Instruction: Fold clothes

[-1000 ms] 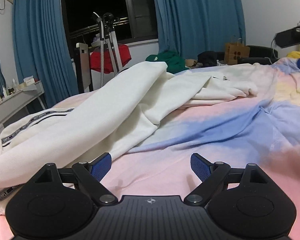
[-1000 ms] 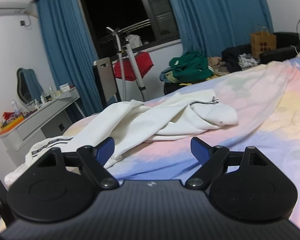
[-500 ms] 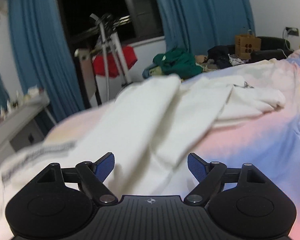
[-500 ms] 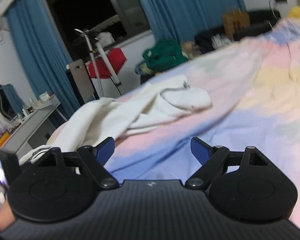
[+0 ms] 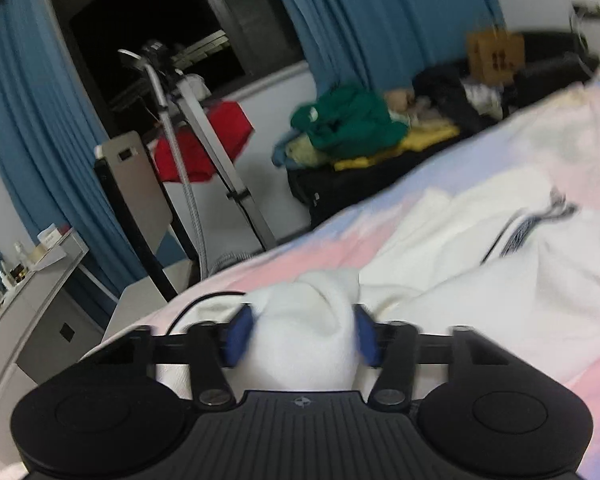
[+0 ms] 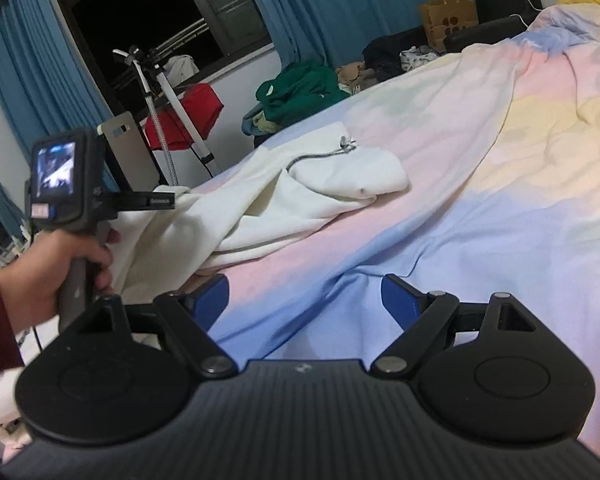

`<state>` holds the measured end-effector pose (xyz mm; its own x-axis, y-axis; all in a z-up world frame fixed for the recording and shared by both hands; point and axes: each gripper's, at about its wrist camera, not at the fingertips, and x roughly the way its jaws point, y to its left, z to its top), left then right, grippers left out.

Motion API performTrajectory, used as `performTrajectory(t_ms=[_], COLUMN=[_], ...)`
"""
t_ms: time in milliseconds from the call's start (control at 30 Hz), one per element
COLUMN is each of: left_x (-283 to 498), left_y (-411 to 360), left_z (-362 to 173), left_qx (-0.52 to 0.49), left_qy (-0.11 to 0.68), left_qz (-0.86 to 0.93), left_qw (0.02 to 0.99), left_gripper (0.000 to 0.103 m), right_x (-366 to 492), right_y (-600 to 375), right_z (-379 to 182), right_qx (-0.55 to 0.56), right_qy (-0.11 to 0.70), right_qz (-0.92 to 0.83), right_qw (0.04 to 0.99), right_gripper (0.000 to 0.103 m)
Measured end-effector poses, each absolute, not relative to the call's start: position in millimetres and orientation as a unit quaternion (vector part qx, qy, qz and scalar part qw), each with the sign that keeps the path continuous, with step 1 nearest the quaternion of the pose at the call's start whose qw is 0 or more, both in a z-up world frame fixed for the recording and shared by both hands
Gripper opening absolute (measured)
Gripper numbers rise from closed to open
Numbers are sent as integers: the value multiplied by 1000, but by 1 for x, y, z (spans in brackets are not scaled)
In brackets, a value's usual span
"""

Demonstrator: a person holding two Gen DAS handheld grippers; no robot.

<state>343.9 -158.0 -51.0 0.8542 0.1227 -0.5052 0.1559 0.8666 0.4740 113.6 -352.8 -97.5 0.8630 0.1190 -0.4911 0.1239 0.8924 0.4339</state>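
Early stage: crumpled cream-white cotton garment (image 6: pixel 300 200) lies unfolded on pastel tie-dye bed cover (image 6: pixel 500 200). Left hand-held gripper (image 5: pixel 300 336) closing w/ bunched fabric between jaws; right hand-held gripper (image 6: pixel 304 300) spread, empty. All folds remain.

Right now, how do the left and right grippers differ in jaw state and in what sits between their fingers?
The left gripper has its jaws closing, far narrower than those of the right gripper, which stand wide. The left gripper has a bunched fold of the white garment between its blue pads; the right gripper has nothing between its fingers, only the pastel bedsheet beyond. Both point out over the bed and have the same black frame.
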Motion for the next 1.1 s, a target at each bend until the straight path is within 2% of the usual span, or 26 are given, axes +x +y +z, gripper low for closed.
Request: performTrajectory(t_ms=[167,400,533,667,867,900,933,1100], left_x=[307,162,73,17,5,3,3,11], left_y=[-151,-138,-126,-110,-81,-81,-81,-75], left_z=[-22,12,-6,-47,-89,-90,-90,-99], left_qx=[245,206,183,154,72,71,66,29], left_qy=[255,225,234,273,323,321,323,334], left_qz=[-42,-155,-204,-226,-208,-210,-211,-224], left_qw=[934,940,933,922,920,921,920,915], left_gripper=[14,11,11,11,12,12,12,13], right_x=[125,106,90,76,77,79,83,118], right_y=[-356,-358,-363,-377,-398,-400,-400,-383], right_z=[-108,-96,-85,-79,-76,-73,-70,-60], right_qx=[245,255,271,321,401,403,402,363], right_qy=[276,242,221,212,213,214,216,253], right_qz=[-9,6,13,29,81,87,94,132], right_qw=[929,936,937,923,887,885,884,887], right_gripper=[85,85,85,85,85,78,76,76])
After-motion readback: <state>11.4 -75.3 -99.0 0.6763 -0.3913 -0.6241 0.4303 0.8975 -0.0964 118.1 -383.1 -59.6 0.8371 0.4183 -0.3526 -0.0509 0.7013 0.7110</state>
